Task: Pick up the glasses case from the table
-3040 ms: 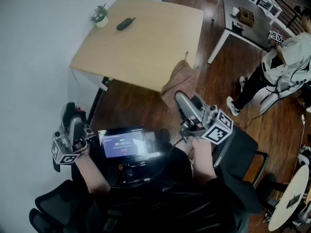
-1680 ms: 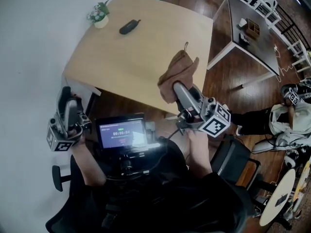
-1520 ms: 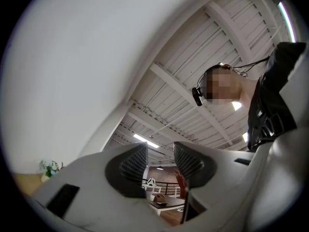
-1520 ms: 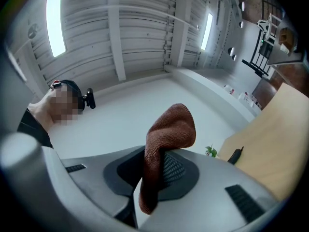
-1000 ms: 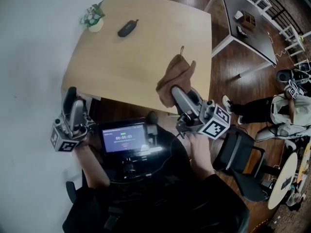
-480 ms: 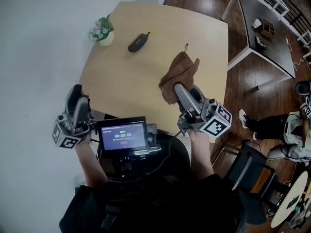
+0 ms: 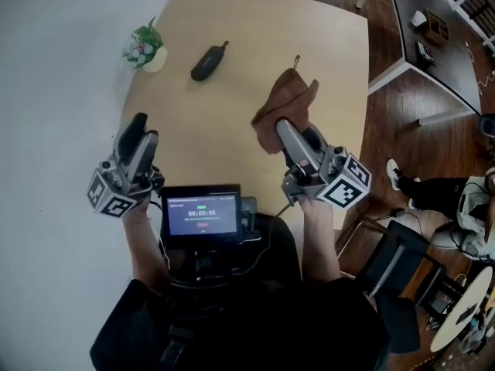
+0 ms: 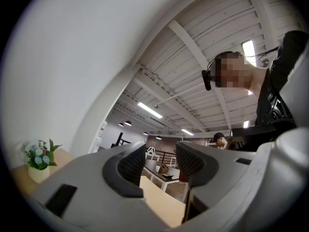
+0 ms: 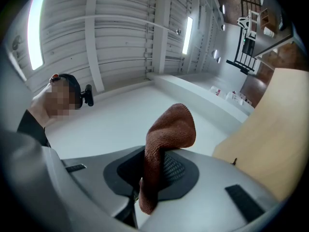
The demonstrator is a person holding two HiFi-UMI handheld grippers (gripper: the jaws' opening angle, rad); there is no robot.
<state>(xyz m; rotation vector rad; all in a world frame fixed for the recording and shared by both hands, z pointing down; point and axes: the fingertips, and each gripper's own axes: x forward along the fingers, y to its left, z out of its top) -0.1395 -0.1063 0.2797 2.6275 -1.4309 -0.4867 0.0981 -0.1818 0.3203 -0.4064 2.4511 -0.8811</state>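
Note:
The dark glasses case [image 7: 209,62] lies on the light wooden table [image 7: 232,122] toward its far left, well ahead of both grippers. My left gripper [image 7: 143,133] is over the table's near left edge; its jaws stand a little apart and are opening, with nothing between them [image 8: 161,161]. My right gripper [image 7: 283,127] hovers over the near right part of the table, shut on a brown cloth [image 7: 288,105] that hangs out of its jaws. That cloth [image 9: 166,134] fills the right gripper view between the pads [image 9: 175,170].
A small potted plant [image 7: 144,50] stands at the table's far left corner, close to the case, by the white wall. A lit screen [image 7: 203,212] sits on the person's chest. A dark table [image 7: 433,29], a chair [image 7: 394,261] and another person [image 7: 464,199] are at the right.
Both grippers have moved forward from off the table's near edge to over it. The right gripper still holds the brown cloth. The case has not moved.

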